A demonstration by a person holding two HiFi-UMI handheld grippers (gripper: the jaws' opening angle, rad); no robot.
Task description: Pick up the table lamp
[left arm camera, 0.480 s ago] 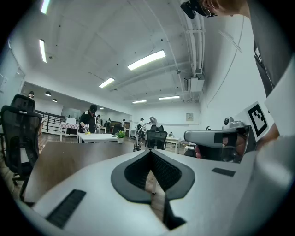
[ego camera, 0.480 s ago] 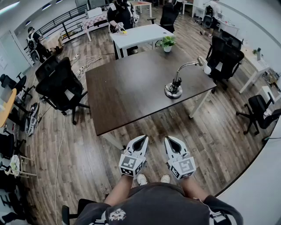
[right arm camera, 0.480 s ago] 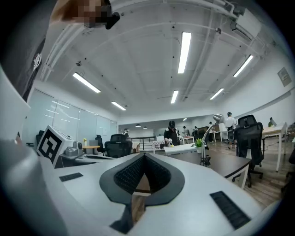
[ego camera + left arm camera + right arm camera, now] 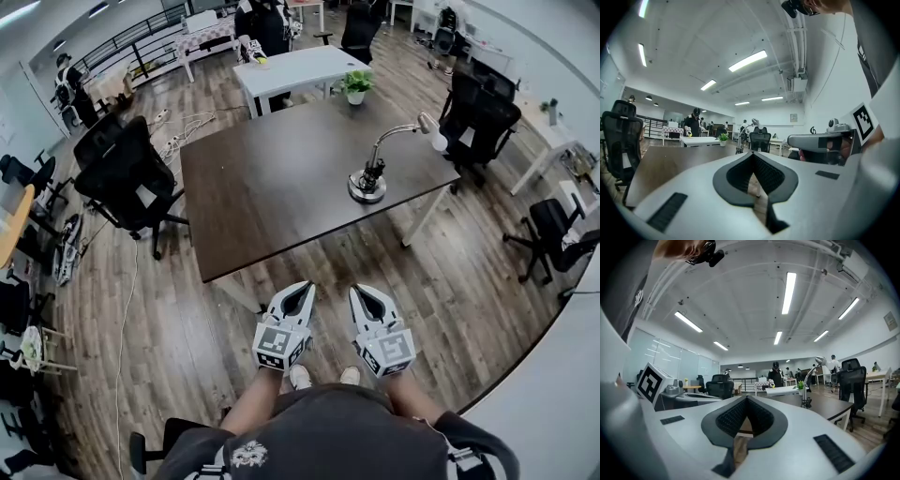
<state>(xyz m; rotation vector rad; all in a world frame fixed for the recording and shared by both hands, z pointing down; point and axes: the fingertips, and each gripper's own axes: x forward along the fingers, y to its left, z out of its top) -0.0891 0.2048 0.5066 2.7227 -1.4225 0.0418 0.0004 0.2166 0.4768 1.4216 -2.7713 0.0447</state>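
Observation:
The table lamp (image 4: 367, 184) has a round metal base and a curved silver neck, and it stands near the right edge of the dark brown table (image 4: 262, 187). It shows small and far off in the left gripper view as the lamp (image 4: 739, 140), and in the right gripper view as the lamp (image 4: 806, 392). My left gripper (image 4: 304, 287) and right gripper (image 4: 360, 291) hang side by side over the wood floor, short of the table's near edge. Both point level toward the table. Both are shut with nothing between the jaws, as the left gripper (image 4: 752, 153) and right gripper (image 4: 746, 397) show.
A small potted plant (image 4: 356, 86) stands at the table's far edge, with a white table (image 4: 291, 70) behind it where a person stands. Black office chairs flank the table at the left (image 4: 131, 178) and the right (image 4: 480, 114). Cables lie on the floor at the left.
The table and lamp sit slightly higher in the head view, and both grippers have edged a little toward the table. Their jaws have not changed.

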